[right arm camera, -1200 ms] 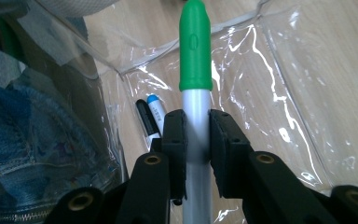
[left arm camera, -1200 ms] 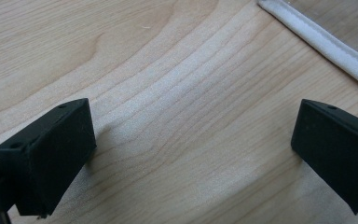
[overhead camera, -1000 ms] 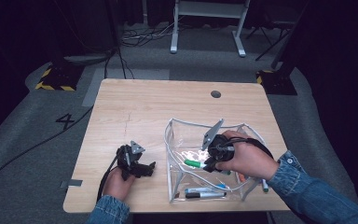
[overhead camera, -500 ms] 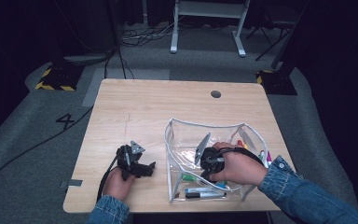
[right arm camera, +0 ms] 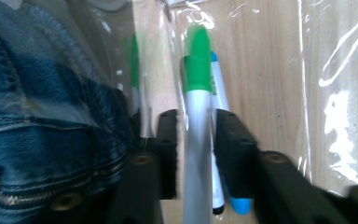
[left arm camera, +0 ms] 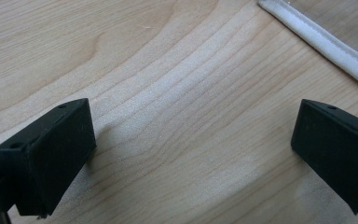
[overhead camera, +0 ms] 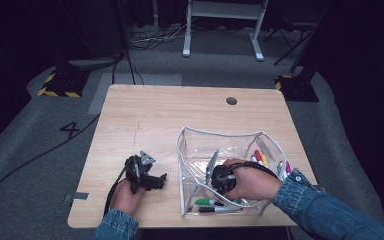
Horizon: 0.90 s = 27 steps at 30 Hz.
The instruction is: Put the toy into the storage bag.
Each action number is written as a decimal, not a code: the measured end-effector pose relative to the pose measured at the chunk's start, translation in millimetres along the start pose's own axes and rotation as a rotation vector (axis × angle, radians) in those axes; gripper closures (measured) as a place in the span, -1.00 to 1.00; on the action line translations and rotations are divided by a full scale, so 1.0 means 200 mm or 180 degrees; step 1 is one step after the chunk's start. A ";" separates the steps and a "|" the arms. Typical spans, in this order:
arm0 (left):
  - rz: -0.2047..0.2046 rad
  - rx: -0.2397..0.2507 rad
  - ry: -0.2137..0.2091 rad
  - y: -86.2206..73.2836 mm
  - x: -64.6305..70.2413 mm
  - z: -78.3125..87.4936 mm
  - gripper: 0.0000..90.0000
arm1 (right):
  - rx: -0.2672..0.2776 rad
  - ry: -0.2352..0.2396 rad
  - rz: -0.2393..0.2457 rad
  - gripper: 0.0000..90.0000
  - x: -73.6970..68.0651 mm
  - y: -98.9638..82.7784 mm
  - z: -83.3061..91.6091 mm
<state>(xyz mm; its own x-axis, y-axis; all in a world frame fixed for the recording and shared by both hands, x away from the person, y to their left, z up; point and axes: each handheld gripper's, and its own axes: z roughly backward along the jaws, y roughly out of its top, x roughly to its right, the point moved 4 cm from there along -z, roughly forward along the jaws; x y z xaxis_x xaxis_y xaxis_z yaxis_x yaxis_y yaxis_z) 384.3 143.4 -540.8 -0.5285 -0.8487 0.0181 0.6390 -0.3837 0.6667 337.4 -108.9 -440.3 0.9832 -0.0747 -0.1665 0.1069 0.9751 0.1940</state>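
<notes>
Low and right of centre in the high view, the right claw [overhead camera: 219, 184] sits inside the clear pouch [overhead camera: 192, 150] on the desk [overhead camera: 170, 115]. Its jaws have just been opening; the green-capped marker [right arm camera: 196, 116] stands between them, a blue marker [right arm camera: 221, 100] just behind. At lower left, the left claw [overhead camera: 155, 181] rests spread wide on bare wood, holding nothing.
</notes>
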 end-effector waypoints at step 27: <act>-0.0001 -0.0023 -0.0028 0.00 0.00 0.00 -1.00 | 0.1673 -0.1211 -0.1238 0.06 0.19 -0.29 0.69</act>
<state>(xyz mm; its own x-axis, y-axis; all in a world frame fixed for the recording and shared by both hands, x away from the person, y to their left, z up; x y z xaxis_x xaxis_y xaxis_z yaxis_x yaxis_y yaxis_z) 384.0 143.5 -540.5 -0.5335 -0.8454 0.0244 0.6428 -0.3866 0.6613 389.7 -197.8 -324.5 0.8332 -0.5528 0.0096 0.4192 0.6430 0.6409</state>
